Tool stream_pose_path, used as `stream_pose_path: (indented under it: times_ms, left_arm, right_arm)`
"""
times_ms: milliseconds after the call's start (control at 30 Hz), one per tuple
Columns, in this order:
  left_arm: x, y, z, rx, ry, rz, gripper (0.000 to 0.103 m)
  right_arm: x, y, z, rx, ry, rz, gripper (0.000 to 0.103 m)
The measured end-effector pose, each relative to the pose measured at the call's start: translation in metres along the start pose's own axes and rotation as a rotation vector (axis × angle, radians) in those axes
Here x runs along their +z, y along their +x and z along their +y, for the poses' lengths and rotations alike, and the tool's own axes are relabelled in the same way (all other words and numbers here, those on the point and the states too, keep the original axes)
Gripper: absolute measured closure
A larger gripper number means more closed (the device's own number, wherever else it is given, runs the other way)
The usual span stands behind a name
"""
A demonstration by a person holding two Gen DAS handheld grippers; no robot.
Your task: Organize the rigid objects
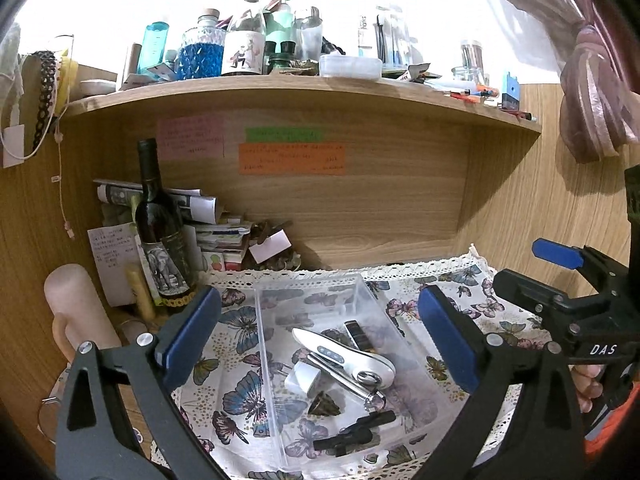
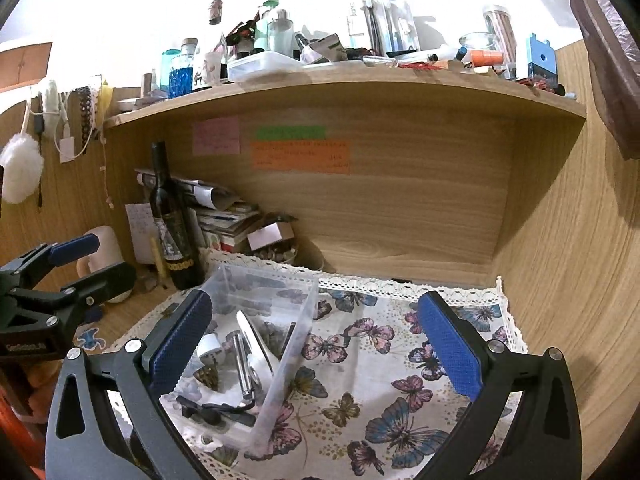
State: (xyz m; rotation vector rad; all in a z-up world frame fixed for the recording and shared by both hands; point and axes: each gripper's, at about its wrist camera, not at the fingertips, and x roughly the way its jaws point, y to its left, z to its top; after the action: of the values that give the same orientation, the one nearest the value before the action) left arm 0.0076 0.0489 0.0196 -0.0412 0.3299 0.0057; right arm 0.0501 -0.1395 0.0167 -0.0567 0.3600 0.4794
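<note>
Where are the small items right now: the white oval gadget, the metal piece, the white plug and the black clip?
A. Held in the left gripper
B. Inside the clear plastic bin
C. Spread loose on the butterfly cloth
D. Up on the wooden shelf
B: the white oval gadget, metal piece, white plug and black clip all lie inside the clear plastic bin, and both grippers are open and empty.
</note>
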Motion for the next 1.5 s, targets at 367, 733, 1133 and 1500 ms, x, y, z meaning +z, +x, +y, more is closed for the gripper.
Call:
stream_pose_path:
  times_ms: [367, 733, 1133, 1500]
  left_arm:
    - [-0.001, -0.002, -0.002, -0.015, -0.005, -0.003, 0.003]
    - [-0.001, -0.007, -0.004, -0.027, 0.003, -0.027, 0.002]
    - [-0.001, -0.009, -0.002, -0.030, 0.002, -0.032, 0.001]
    - [0.000, -0.011, -0.001, -0.034, -0.006, -0.039, 0.001]
  right_arm:
    - [0.000, -0.006, 0.005, -0.013, -0.004, -0.018, 0.000]
    - [0.001, -0.008, 0.006, -0.014, -0.008, -0.019, 0.000]
    - [0.001, -0.007, 0.011, -0.007, -0.042, -0.022, 0.000]
    - [0.001, -0.008, 0.008, -0.006, -0.024, -0.032, 0.000]
